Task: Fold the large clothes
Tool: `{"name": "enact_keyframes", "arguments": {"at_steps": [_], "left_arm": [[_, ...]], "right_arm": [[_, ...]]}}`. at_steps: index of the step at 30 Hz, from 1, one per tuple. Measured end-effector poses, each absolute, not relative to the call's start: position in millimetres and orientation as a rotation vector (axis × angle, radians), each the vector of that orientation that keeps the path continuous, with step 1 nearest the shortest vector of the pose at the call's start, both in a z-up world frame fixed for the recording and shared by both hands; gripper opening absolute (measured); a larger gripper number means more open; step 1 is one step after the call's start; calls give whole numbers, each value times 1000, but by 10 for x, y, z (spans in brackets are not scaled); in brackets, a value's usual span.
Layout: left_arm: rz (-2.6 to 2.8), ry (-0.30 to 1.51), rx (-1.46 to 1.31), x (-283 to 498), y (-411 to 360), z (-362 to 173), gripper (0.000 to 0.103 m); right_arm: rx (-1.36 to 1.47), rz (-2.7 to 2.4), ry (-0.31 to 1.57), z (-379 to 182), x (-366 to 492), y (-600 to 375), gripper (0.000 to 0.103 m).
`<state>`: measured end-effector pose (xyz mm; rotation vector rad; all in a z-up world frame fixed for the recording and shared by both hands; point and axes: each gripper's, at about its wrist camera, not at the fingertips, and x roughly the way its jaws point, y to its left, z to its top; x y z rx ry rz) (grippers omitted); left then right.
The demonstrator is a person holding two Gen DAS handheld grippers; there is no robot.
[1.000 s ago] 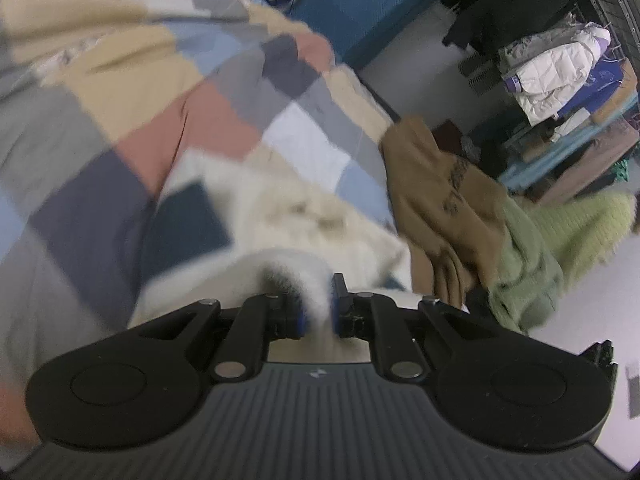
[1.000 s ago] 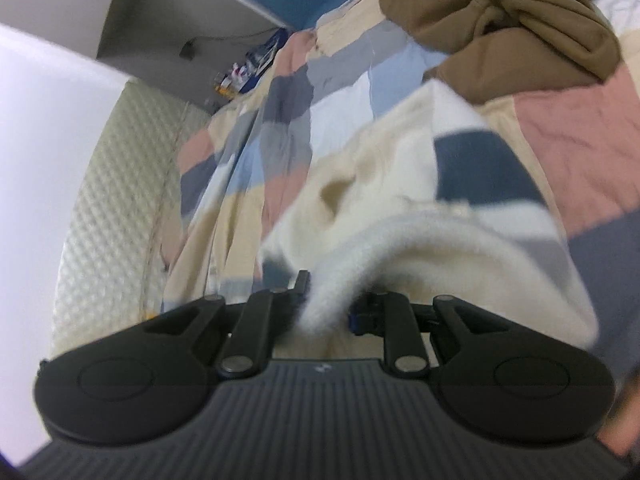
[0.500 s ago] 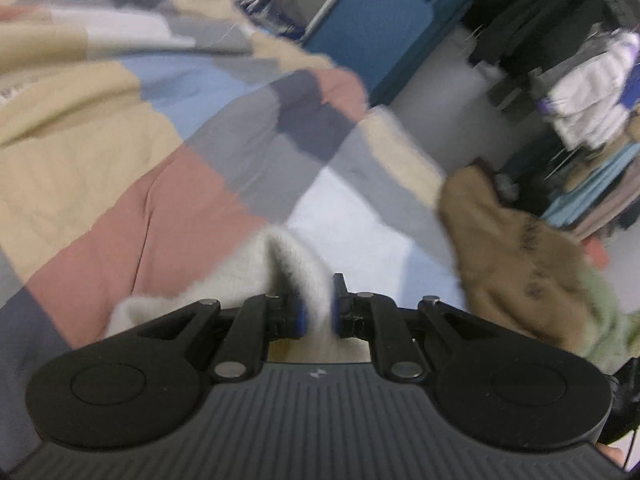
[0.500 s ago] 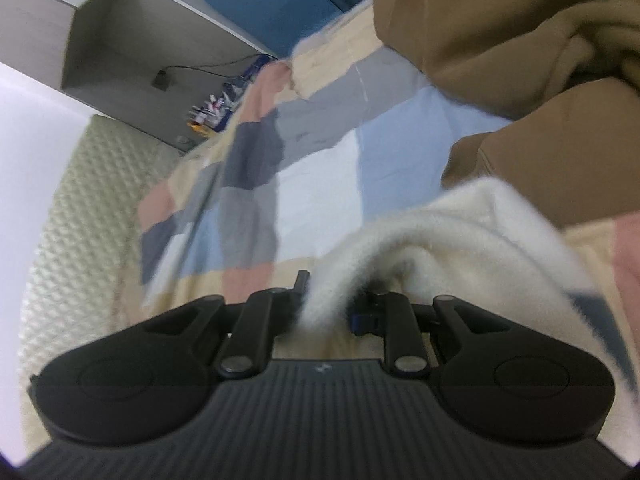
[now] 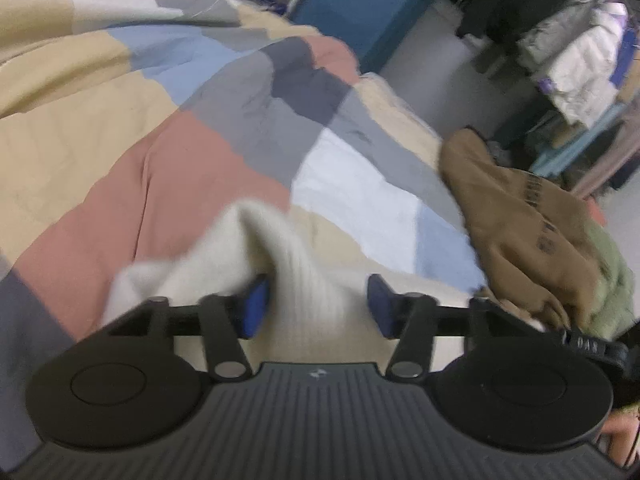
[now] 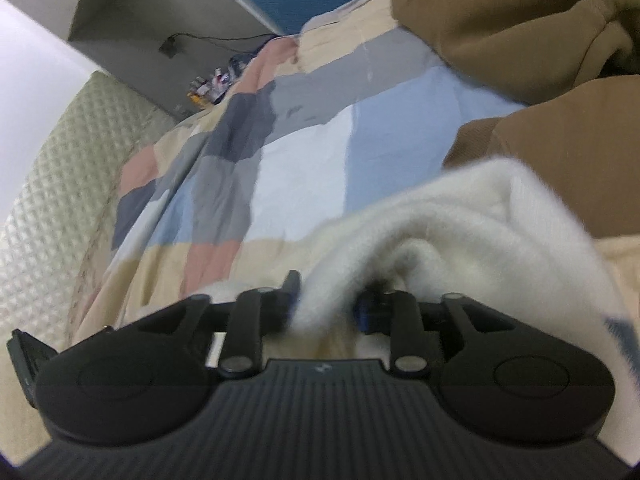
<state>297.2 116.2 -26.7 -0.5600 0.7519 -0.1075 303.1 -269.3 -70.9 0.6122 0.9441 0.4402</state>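
Note:
A fluffy cream sweater point(image 5: 276, 248) lies on the patchwork quilt point(image 5: 160, 120) of a bed. In the left wrist view my left gripper point(image 5: 316, 304) stands open, its blue pads spread wide, with a ridge of the sweater lying loose between them. In the right wrist view my right gripper point(image 6: 326, 304) is shut on a fold of the same cream sweater point(image 6: 460, 216), which bunches up over the jaws and hides the fingertips.
A brown hoodie point(image 5: 520, 216) lies on the quilt to the right, with a green knit point(image 5: 612, 276) beside it; the brown hoodie also fills the upper right of the right wrist view point(image 6: 520, 20). A clothes rack point(image 5: 580, 52) stands beyond the bed. A padded headboard point(image 6: 60, 184) is at left.
My left gripper has opened and let go of the sweater fold. Both grippers have moved forward over the quilt towards the brown hoodie. The right gripper still grips the sweater.

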Motion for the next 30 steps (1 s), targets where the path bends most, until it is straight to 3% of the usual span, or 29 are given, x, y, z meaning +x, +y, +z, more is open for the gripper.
{"name": "enact_keyframes", "arguments": {"at_steps": [2,8,17,30], "left_arm": [[-125,735,-514,2711,1095,-166,61],[-88,707,-433,1953,997,-21,62],[19,688,-401,1479,956,-126,62],[106,717,-428,1931,1083,-395,62]], "right_arm": [[612,458,921,-623,2904,-2712,56],[550,478,825,-303,2336,-2838,63],[414,397,768,-248,1812,-3008,63],[-31,353,732,-485,2060,-2505,59]]}}
